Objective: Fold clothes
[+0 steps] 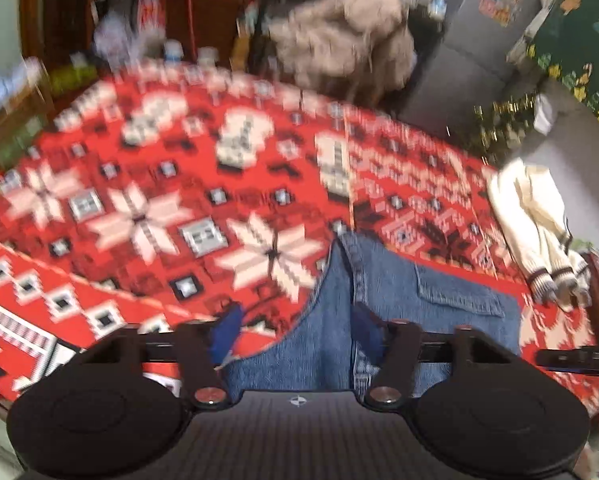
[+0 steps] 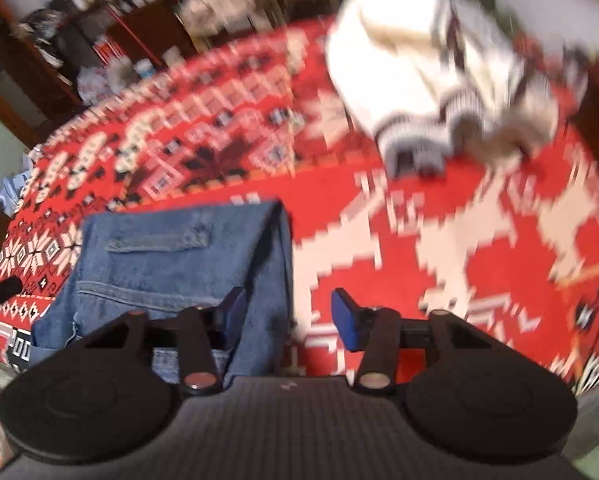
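Observation:
Folded blue jeans (image 1: 399, 292) lie on a red patterned blanket (image 1: 159, 200), pocket side up. In the left wrist view my left gripper (image 1: 295, 332) is open, its blue pads (image 1: 225, 332) spread wide over the near left edge of the denim. In the right wrist view the same jeans (image 2: 171, 256) sit at the lower left. My right gripper (image 2: 290, 316) is open at their right edge, one blue pad (image 2: 235, 310) over the denim and the other over the blanket (image 2: 379, 208). Neither gripper holds cloth.
A crumpled white sweater (image 1: 539, 220) with dark-striped cuffs lies on the blanket to the right of the jeans, and appears as the white sweater (image 2: 419, 72) beyond my right gripper. A beige fluffy bundle (image 1: 347, 36) and cluttered shelves (image 1: 179, 8) stand behind. Both views are motion-blurred.

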`<state>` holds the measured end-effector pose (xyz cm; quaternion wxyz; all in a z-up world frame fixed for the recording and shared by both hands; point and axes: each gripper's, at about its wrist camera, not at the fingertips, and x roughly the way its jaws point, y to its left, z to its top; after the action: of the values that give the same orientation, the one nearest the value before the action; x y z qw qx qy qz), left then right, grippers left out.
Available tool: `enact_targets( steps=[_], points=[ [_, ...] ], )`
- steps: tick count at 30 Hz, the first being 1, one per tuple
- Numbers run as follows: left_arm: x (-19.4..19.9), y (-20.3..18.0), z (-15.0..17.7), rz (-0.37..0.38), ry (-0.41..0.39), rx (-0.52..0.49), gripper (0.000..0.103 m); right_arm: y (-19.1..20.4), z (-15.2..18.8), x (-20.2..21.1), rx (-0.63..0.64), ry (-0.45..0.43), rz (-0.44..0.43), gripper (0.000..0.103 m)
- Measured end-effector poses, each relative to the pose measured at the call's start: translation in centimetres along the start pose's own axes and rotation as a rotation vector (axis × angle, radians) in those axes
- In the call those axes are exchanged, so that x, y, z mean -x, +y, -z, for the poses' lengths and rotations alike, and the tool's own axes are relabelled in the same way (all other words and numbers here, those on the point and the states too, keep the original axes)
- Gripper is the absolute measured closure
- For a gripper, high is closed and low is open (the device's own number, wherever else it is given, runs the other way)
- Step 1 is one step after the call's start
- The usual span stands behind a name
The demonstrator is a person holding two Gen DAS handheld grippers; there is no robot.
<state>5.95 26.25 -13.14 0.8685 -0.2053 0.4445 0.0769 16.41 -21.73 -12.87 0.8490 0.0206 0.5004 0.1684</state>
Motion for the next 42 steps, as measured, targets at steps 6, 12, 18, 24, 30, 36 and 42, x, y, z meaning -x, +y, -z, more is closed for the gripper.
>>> enact_targets(
  steps=[6,12,18,24,30,36,42],
  points=[
    [-1.5,1.2,-0.4,0.009,0.09,-0.004,0.076,-1.5,-0.3,-3.2,-0.104,0.142,-0.062,0.074],
    [-2.0,2.3,0.1,0.014,0.123,0.039,0.07,-2.1,-0.6,-5.2,-0.188,0.24,-0.143,0.073],
    [-2.0,2.6,0.5,0.021,0.128,0.041,0.066,-3.4,-0.2,-5.2,-0.274,0.278,-0.224,0.073],
    [-2.2,2.6,0.3,0.032,0.134,0.03,0.066,-2.9,-0.5,-5.4,-0.257,0.252,-0.196,0.079],
    [-2.5,3.1,-0.1,0.099,0.18,0.047,0.062,-1.9,-1.0,-5.6,-0.211,0.213,-0.142,0.09],
    [-3.8,2.0,-0.6,0.036,0.193,-0.03,0.058,-1.3,-0.4,-5.1,-0.177,0.185,-0.117,0.091],
    [-5.2,-0.3,-0.4,0.008,0.236,-0.205,0.078,-2.1,-0.5,-5.5,-0.225,0.198,-0.151,0.091]
  ],
)
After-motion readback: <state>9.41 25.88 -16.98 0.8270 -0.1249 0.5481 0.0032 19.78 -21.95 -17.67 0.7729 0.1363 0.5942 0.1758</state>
